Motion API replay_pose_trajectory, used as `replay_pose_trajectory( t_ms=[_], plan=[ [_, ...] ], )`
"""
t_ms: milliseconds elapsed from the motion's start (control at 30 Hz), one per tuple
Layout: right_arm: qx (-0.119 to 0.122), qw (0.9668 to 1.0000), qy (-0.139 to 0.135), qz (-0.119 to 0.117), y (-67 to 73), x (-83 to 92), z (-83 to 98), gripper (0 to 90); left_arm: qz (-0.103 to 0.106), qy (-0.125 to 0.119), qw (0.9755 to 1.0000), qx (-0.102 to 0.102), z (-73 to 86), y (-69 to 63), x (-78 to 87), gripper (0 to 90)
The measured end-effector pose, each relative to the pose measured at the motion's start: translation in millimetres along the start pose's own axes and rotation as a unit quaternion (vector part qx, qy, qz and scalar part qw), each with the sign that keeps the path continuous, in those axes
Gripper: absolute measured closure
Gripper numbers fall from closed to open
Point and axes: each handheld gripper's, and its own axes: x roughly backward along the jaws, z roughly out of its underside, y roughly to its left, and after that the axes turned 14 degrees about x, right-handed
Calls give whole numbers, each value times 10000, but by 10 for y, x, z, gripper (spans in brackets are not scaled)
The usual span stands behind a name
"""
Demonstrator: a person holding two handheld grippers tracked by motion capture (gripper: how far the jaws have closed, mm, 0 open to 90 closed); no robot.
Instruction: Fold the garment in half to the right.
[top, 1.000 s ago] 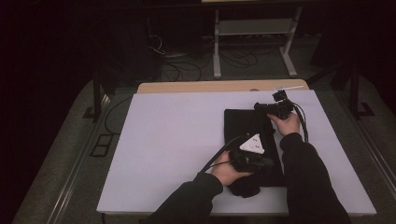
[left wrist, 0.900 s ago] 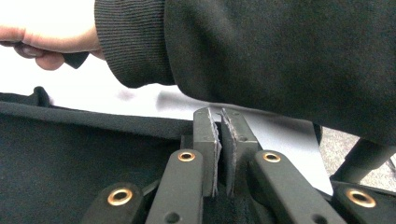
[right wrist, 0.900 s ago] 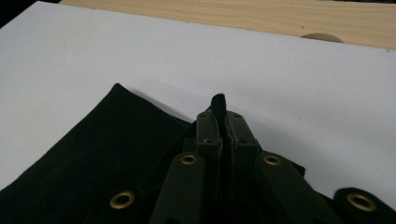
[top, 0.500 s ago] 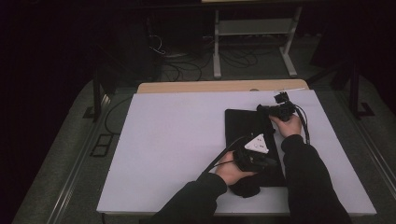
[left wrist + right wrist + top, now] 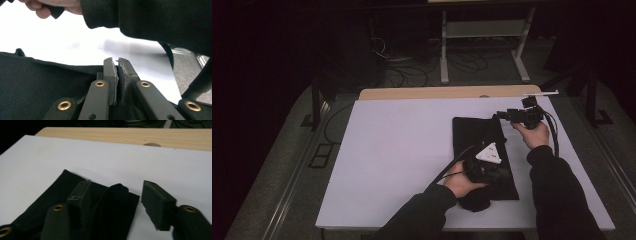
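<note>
On the white table surface (image 5: 402, 150) lies a black cloth (image 5: 477, 135), right of centre, running lengthwise from the far side toward the person.

Right gripper (image 5: 507, 116): the jaws have just been opening and now stand apart. Nothing is clamped between them. It sits at the far right corner of the cloth. The right gripper view (image 5: 116, 197) shows a raised fold of cloth (image 5: 112, 202) below the gap between the jaws, free of both pads; whether the left-hand pad brushes the fabric cannot be told.

Left gripper (image 5: 499, 172): the jaws are clenched. The left gripper view (image 5: 117, 72) shows the two pads nearly pressed together above the cloth (image 5: 37, 82); whether a thin layer of fabric is pinched between them cannot be told. In the high view, the gripper body with its grey three-cornered plate (image 5: 489, 152) rests over the near half of the cloth.

The high view gives the full layout and a wooden strip (image 5: 437, 93) along the far table edge. The left gripper view adds the right hand and dark sleeve (image 5: 150, 20) close overhead.

Both forearms enter from the near edge. The right hand (image 5: 532, 132) is extended farther than the left hand (image 5: 459, 182).
</note>
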Motion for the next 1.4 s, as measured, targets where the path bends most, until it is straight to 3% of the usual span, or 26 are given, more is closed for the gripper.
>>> replay_pose_trajectory(
  t_ms=[133,167,200,467,700,867,1067,1400],
  plan=[
    [83,9999,-66,27,13,90,-5,298,-6,16,10000,-39,-13,-11,-13,839],
    [113,9998,-61,135,30,137,0,150,-22,68,9999,-93,-32,-23,-37,839],
    [118,9998,-44,152,34,157,9,124,-19,81,9999,-89,-35,-31,-51,841],
    [85,9994,36,335,16,315,192,4,11,218,9996,-186,-67,-72,-165,842],
    [44,9993,3,362,-17,471,360,0,-7,355,9990,-253,-107,-90,-255,843],
    [-3,9992,-94,400,-14,599,420,0,-34,599,9978,-291,-98,-77,-336,841],
    [-109,9988,-200,435,-35,702,499,0,-45,772,9967,-237,-83,-50,-395,831],
    [-167,9986,-270,415,-45,747,549,0,105,651,9978,-106,-112,-7,-325,680]
  ],
)
